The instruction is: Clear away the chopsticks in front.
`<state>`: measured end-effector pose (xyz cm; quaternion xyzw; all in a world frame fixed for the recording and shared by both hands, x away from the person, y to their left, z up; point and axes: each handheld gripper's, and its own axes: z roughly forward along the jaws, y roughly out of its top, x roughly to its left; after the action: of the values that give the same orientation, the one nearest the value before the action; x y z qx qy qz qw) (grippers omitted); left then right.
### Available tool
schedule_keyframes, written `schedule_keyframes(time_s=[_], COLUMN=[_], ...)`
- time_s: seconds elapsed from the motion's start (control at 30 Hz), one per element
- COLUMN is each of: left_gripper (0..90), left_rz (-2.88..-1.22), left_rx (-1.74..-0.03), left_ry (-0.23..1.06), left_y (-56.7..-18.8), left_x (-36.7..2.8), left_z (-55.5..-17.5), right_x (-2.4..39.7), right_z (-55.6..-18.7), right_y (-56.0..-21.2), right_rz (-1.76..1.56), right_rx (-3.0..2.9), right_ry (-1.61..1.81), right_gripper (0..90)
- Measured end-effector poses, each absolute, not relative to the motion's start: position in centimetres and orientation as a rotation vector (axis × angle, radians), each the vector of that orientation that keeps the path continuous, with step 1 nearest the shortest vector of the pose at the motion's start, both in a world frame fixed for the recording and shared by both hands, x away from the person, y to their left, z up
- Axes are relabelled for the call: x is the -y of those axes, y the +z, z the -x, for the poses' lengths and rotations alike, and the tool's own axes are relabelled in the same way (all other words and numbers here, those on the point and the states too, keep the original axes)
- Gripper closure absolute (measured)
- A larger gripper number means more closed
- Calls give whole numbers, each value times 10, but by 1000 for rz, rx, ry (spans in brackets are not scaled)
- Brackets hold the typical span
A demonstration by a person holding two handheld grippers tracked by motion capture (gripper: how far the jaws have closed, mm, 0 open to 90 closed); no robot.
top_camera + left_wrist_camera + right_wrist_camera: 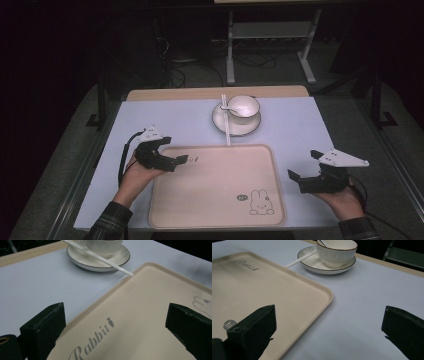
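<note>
A beige tray [215, 185] with a rabbit drawing lies empty at the near middle of the table. Behind it a white bowl [243, 106] sits on a white plate [235, 125], with a spoon [226, 106] in the bowl. Clear chopsticks [226, 122] lie across the plate and reach the tray's far rim. My left gripper [172, 150] is open over the tray's left edge [82, 315], holding nothing. My right gripper [304, 164] is open just right of the tray, one jaw above the tray's corner [322, 297]. The bowl [337, 253] stands well ahead of it.
A pale blue mat [300, 130] covers the table, and a wooden strip [200, 94] shows along the far edge. Behind the table a grey metal stand [270, 35] and cables rest on the dark floor. Bare mat lies on both sides of the tray.
</note>
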<state>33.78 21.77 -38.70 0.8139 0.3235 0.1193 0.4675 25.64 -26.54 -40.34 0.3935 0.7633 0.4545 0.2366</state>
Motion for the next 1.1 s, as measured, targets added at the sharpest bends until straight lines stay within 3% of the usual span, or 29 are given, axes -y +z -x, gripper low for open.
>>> schedule_keyframes(time_s=[0.43, 0.57, 0.83, 1.1], left_gripper=[23, 110, 155, 296], left_rz=[-2013, -2026, -2052, -2083], left_rx=[-781, -775, -810, -865], left_ry=[280, 273, 262, 288], left_y=[-382, -383, -392, -403], left_x=[-167, -149, -117, -89], left_z=[-378, -393, -419, -445], right_x=[267, 268, 269, 272], right_z=[-256, -256, -257, -257], right_y=[-403, -403, -404, -405], right_rz=[-1081, -1087, -1091, -1092], right_rx=[-2084, -2083, -2083, -2083], right_ry=[1247, 1249, 1269, 1280], right_gripper=[0, 0, 0, 0])
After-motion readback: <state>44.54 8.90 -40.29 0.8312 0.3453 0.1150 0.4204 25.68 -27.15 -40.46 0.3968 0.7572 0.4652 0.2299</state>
